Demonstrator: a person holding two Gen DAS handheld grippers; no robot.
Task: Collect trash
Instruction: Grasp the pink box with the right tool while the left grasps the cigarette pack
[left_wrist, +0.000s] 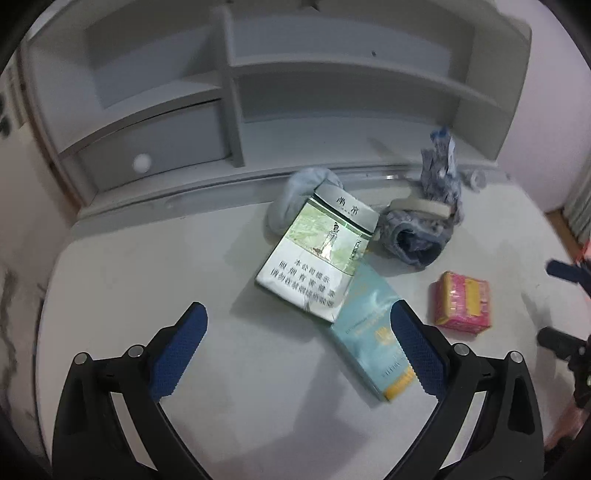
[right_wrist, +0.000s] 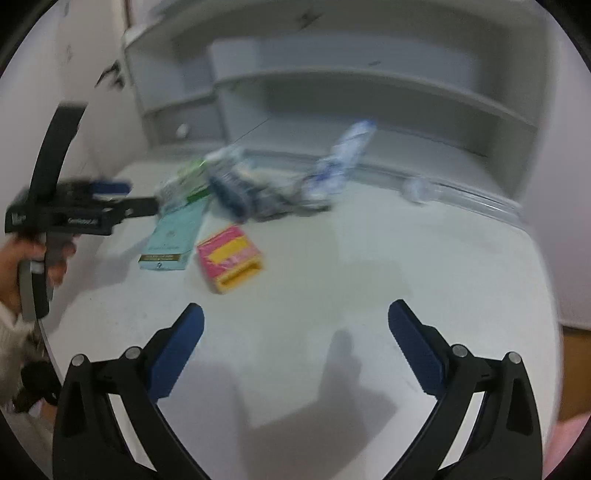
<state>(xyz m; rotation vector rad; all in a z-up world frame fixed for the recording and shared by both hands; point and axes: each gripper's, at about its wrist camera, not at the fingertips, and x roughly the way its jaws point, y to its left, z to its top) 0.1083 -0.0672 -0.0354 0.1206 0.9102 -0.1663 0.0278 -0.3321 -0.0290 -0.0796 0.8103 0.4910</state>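
The white table (left_wrist: 184, 258) carries scattered trash before a grey shelf unit (left_wrist: 229, 92) at its far edge. Left tool (left_wrist: 295, 325) and right tool (right_wrist: 295, 321) are both spread wide and empty.

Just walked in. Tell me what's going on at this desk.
A person holds a gripper in each hand above a white desk with scattered trash. The left gripper and right gripper are both open and empty, so nothing is picked up yet. On the desk lie a white pack overlapping a teal box, a pink packet beside them, crumpled blue wrappers, and what looks like grey cloth near the shelf unit.
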